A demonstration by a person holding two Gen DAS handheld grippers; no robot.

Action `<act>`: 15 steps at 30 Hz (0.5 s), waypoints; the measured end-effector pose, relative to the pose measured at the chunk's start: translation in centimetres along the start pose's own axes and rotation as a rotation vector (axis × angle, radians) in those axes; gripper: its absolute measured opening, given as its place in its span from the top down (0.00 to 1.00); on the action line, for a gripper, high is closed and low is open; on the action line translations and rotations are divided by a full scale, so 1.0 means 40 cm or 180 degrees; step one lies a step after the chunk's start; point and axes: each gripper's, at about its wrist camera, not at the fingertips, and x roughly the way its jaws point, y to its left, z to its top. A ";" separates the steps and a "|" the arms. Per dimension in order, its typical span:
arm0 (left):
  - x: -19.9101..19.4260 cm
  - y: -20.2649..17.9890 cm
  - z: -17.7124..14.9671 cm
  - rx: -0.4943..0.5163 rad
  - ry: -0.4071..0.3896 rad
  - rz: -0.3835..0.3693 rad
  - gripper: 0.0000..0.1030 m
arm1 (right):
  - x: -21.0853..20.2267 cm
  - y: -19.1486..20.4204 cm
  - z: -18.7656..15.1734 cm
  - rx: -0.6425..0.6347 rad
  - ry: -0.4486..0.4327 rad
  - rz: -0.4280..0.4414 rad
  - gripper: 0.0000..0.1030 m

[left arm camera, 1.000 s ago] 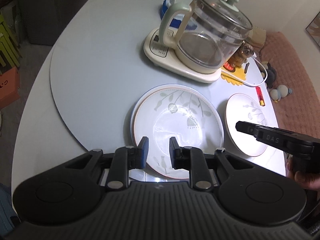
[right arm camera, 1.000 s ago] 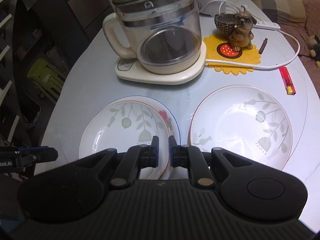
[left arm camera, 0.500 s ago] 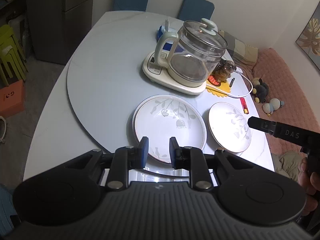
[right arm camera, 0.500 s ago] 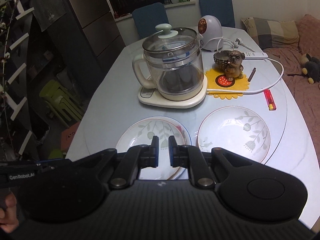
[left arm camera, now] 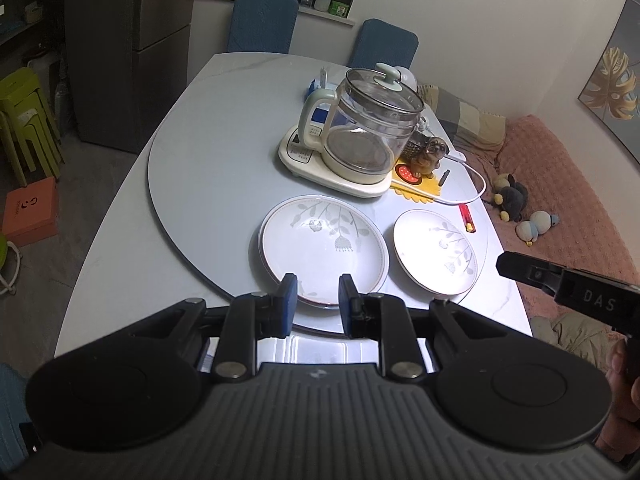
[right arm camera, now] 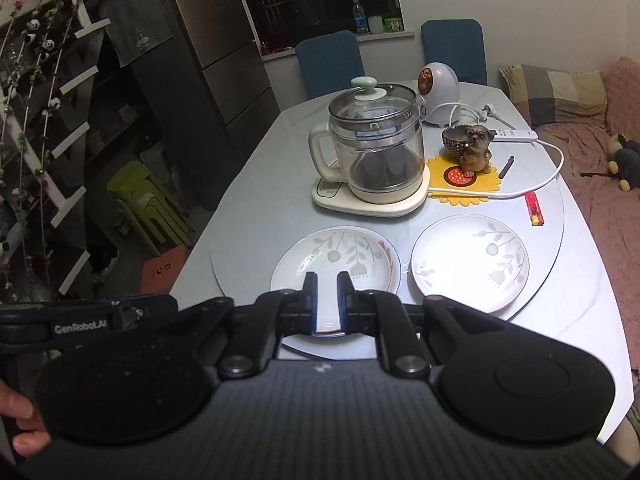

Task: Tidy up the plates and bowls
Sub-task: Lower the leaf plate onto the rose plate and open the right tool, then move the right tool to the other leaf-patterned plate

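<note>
While 1 leaf-patterned plate point(right arm camera: 335, 261) already tops a stack on the tabletop point(right arm camera: 256, 216), the lone plate point(right arm camera: 470, 262) beside it remains; both hand-held grippers point(left arm camera: 313, 294) point(right arm camera: 327, 285) hover slightly spread, empty.

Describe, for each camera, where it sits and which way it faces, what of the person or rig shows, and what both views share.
Left wrist: on the left hand-held gripper, above the near table edge, facing the stacked plates; the right hand-held gripper shows at right.
Right wrist: on the right hand-held gripper, facing the same stack; the left hand-held gripper's body and a thumb show at left.
Shared: stack, single plate, kettle, lighter.
</note>
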 end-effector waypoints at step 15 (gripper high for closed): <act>-0.091 -0.079 -0.160 -0.0182 0.0024 0.0181 0.62 | -0.102 -0.051 -0.105 -0.0212 0.0016 0.0050 0.85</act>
